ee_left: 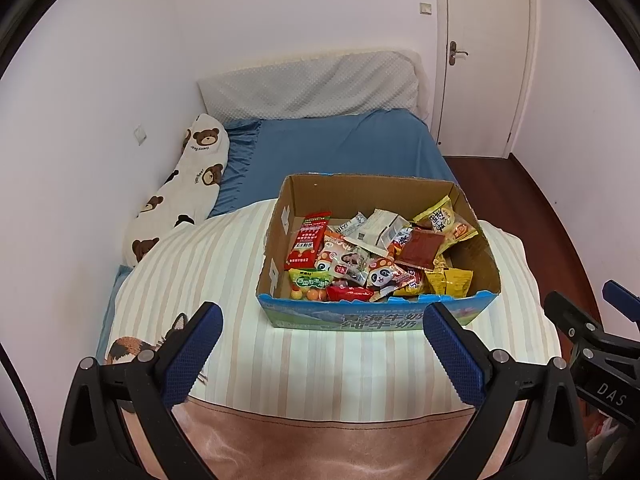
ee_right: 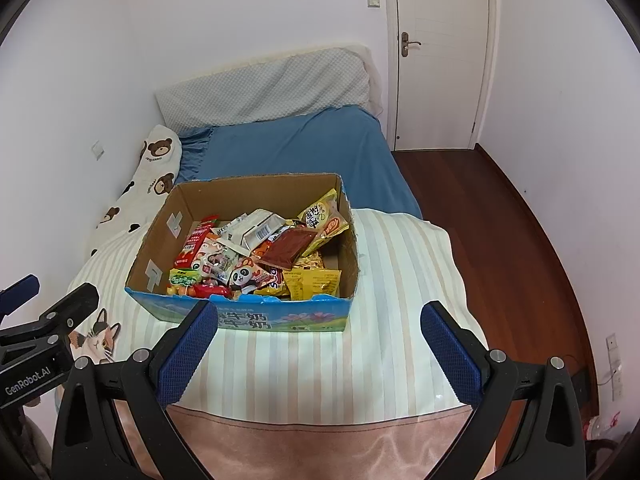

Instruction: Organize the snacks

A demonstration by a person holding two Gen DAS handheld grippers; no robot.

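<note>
While both claws hang spread and empty — left gripper (ee_left: 322, 356), right gripper (ee_right: 319, 354) — box (ee_left: 340, 318) of snacks (ee_left: 372, 258) sits just beyond, on the quilt (ee_left: 224, 264); right gripper more squarely behind it.

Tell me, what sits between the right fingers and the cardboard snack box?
Only bare striped quilt, shown in the right wrist view, separates the open right gripper from the cardboard snack box.

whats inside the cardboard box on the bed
The cardboard box holds a loose heap of snack packets: a long red one, a panda one, a dark red-brown square, yellow bags. Whatever lies under the heap, and most of the box floor, is covered.
</note>
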